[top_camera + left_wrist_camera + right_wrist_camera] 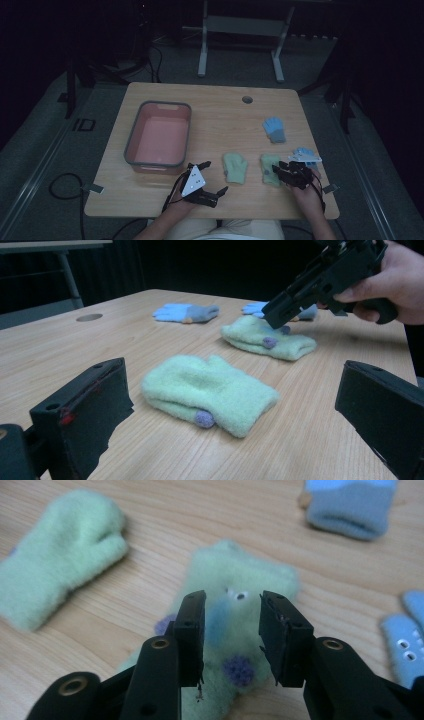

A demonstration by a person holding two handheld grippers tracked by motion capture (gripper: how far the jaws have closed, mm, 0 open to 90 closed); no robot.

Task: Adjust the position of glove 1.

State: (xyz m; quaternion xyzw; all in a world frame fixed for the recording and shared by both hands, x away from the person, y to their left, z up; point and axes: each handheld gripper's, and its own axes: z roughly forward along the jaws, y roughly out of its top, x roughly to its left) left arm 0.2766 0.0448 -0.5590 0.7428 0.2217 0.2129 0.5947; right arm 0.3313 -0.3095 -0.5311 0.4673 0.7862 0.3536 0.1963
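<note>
Wooden table (pixel 220 107) with pink tub (pixel 159 133), two green mittens (pixel 235 167), seemingly two blue gloves (pixel 274 129).

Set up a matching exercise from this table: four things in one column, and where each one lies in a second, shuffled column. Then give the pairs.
Things
1. pink tub
2. blue glove
3. left green mitten
4. right green mitten

Places
A. directly under the right gripper, whose jaws stand apart above it
B. left part of the table, nothing inside it
C. far right part of the table, beyond both mittens
D. just ahead of the left gripper, between its wide-open jaws in the left gripper view

Pairs: 1-B, 2-C, 3-D, 4-A
</note>
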